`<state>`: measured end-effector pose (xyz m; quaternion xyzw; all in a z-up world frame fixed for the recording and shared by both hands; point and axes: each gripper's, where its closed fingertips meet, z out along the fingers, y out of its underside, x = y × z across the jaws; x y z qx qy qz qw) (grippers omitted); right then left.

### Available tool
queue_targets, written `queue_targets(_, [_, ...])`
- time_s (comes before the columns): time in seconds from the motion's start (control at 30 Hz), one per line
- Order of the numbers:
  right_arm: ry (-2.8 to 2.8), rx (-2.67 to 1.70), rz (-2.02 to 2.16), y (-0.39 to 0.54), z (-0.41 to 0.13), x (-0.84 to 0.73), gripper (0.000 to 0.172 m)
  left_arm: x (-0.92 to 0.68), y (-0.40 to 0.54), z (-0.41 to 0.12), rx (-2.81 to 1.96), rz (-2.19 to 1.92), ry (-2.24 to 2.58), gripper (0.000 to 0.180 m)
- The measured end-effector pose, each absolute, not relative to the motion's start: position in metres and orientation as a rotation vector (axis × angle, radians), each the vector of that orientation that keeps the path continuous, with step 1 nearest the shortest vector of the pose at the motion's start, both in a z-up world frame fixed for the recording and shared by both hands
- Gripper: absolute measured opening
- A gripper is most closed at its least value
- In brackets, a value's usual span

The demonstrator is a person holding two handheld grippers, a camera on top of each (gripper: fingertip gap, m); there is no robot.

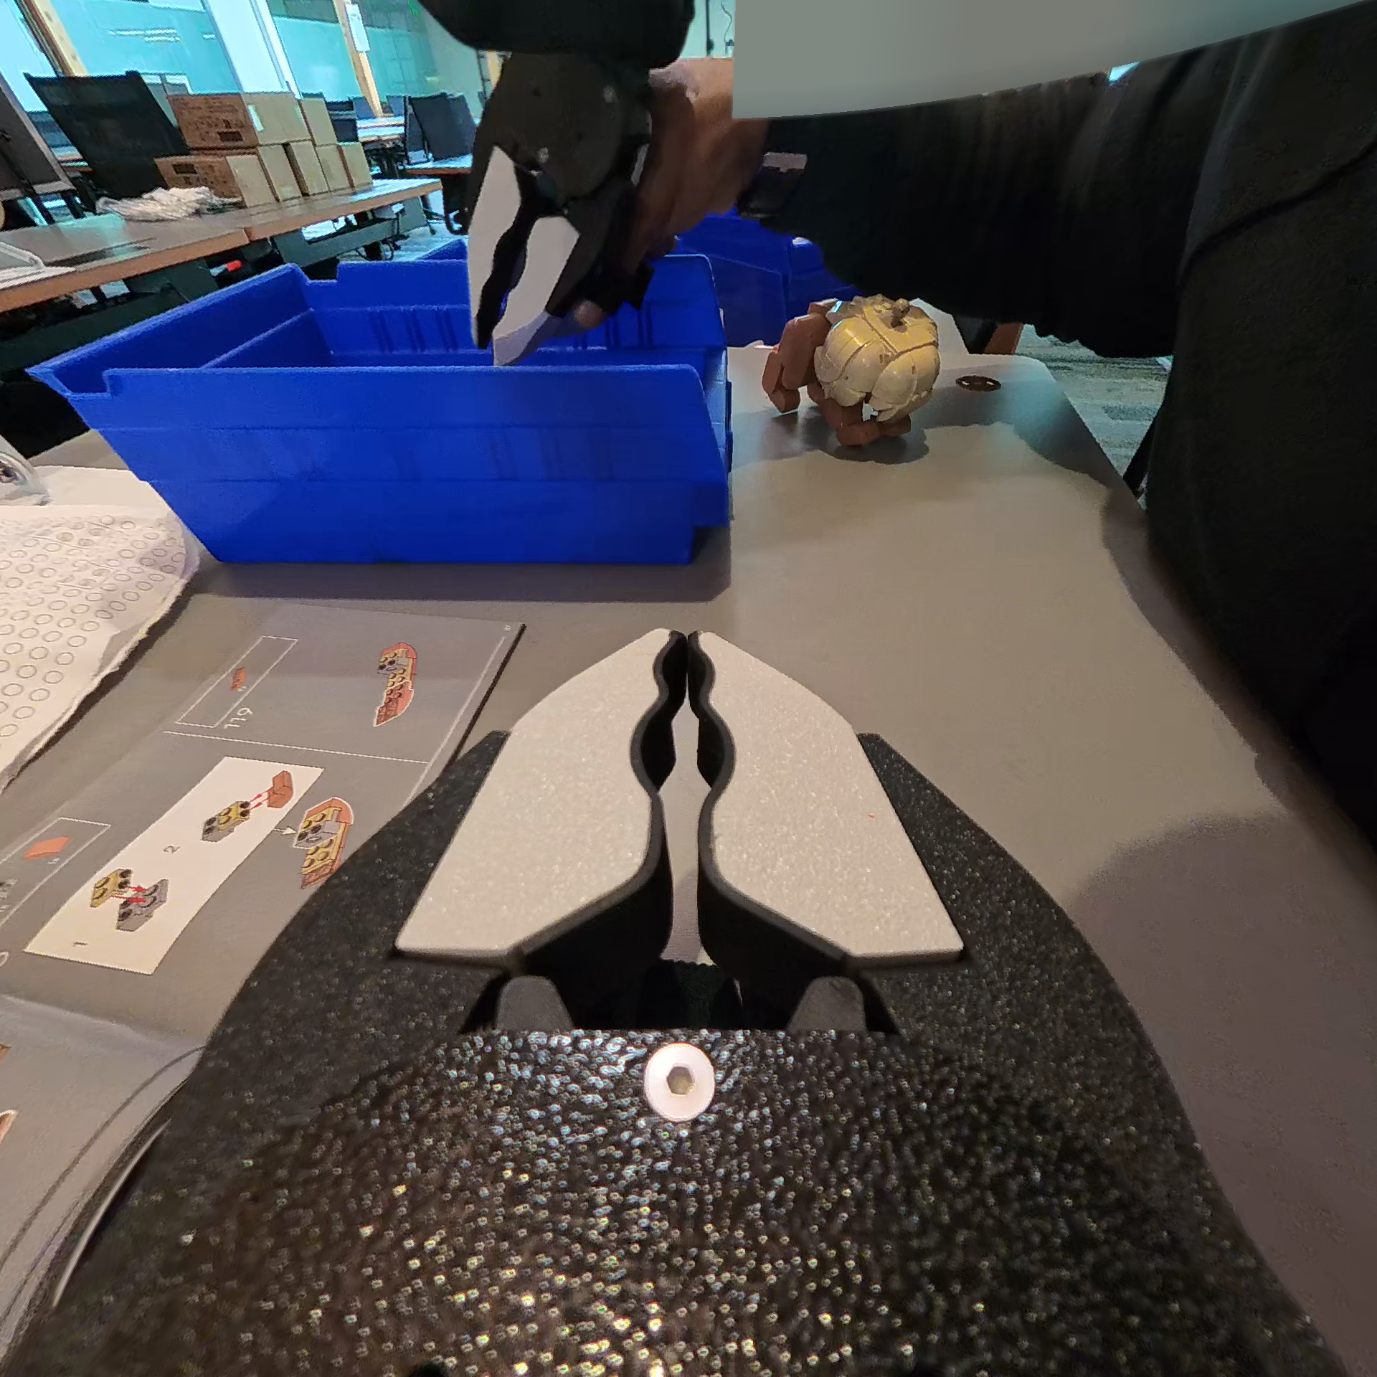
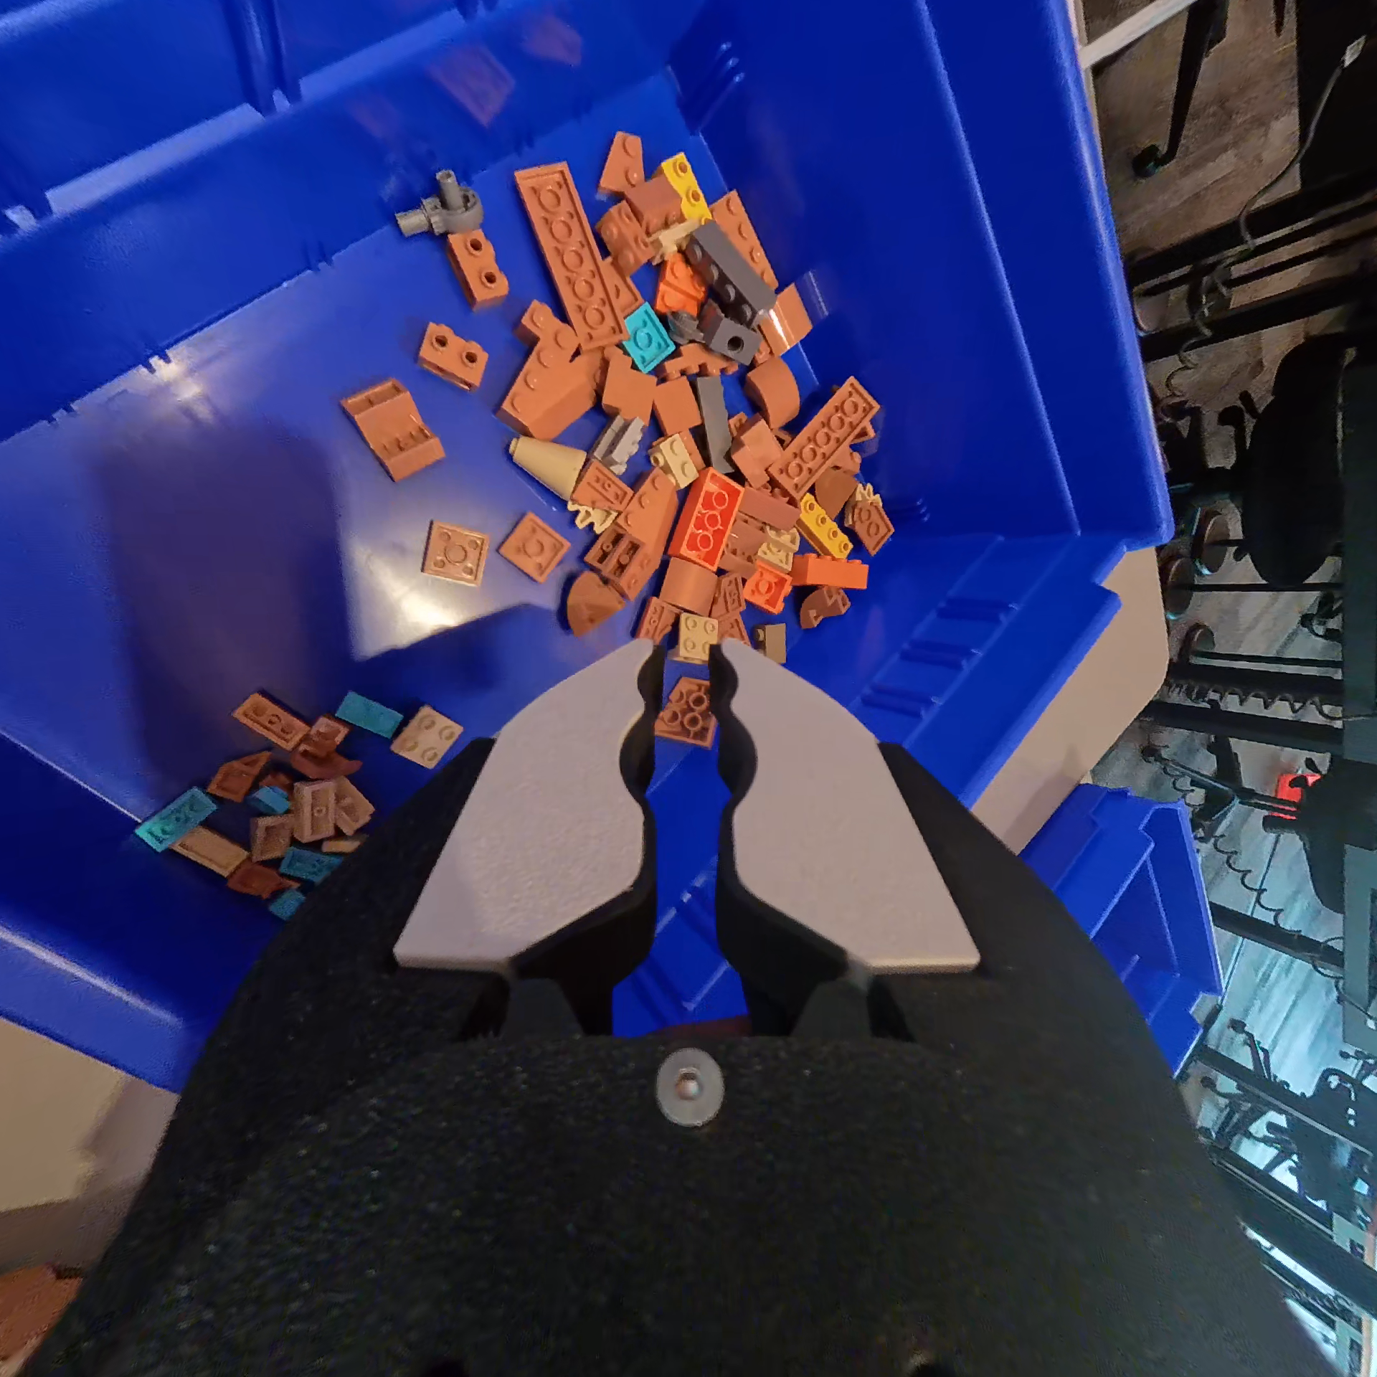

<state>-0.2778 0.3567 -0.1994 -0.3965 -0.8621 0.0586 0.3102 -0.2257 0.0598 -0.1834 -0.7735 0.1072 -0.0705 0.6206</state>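
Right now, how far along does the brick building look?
Done: a tan and brown model stands on the table. In hand: nothing; the right gripper is open above a tan brick in the blue bin, and the left gripper is shut. Left: many loose bricks.

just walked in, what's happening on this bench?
A person works two handheld grippers. The right gripper hangs open over a blue bin of loose toy bricks, tips just above a tan brick, gripping nothing. The left gripper is shut and empty above the grey table, beside an open instruction booklet. A part-built brick model stands behind.
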Motion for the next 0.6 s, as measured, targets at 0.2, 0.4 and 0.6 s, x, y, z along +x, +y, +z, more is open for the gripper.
queue_targets(0.2, [-2.304, -0.984, 0.171, 0.360, -0.194, -0.277, 0.011, -0.232, 0.060, -0.182, -1.770, -0.162, 0.220, 0.000])
queue_targets(0.4, [-2.472, -0.829, 0.199, 0.345, -0.189, -0.291, 0.011, -0.234, 0.060, -0.181, -1.768, -0.168, 0.203, 0.000])
queue_targets(0.6, [-2.703, -0.581, -0.074, 0.366, -0.199, -0.302, 0.014, -0.235, 0.059, -0.182, -1.772, -0.151, 0.215, 0.000])
